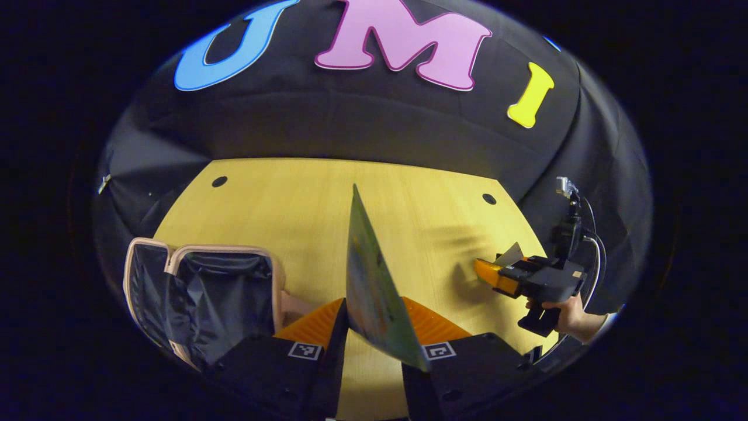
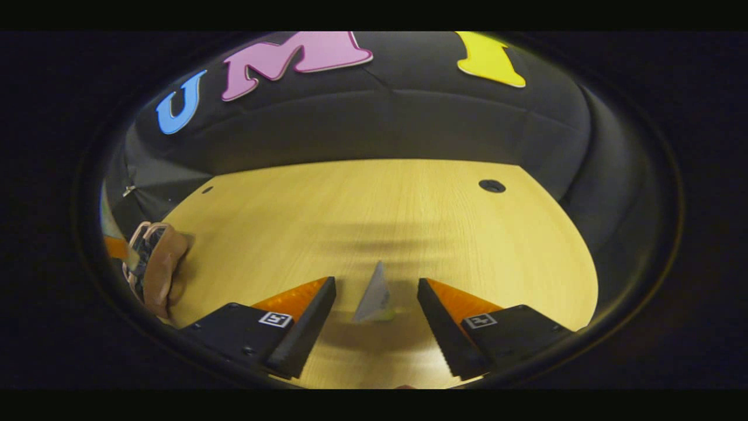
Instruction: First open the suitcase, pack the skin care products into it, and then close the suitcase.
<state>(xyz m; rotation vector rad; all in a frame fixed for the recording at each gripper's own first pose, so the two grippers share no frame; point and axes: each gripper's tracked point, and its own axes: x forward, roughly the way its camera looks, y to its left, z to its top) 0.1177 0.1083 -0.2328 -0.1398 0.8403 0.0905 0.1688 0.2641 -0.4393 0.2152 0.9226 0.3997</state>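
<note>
The left gripper view looks forward along its own fingers (image 1: 304, 345), low above the wooden table (image 1: 280, 199), toward the black cloth wall. The open suitcase (image 1: 204, 292) lies close at its left, the other gripper (image 1: 497, 273) farther at its right. The right gripper view looks the same way, near the table (image 2: 380, 199). Both views share the table, the wall and the suitcase (image 2: 155, 269).

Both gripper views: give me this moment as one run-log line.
suitcase: open, on table | left gripper: holds flat sachet edge-on | right gripper: open around small sachet, not pressing | stage: packing
</note>
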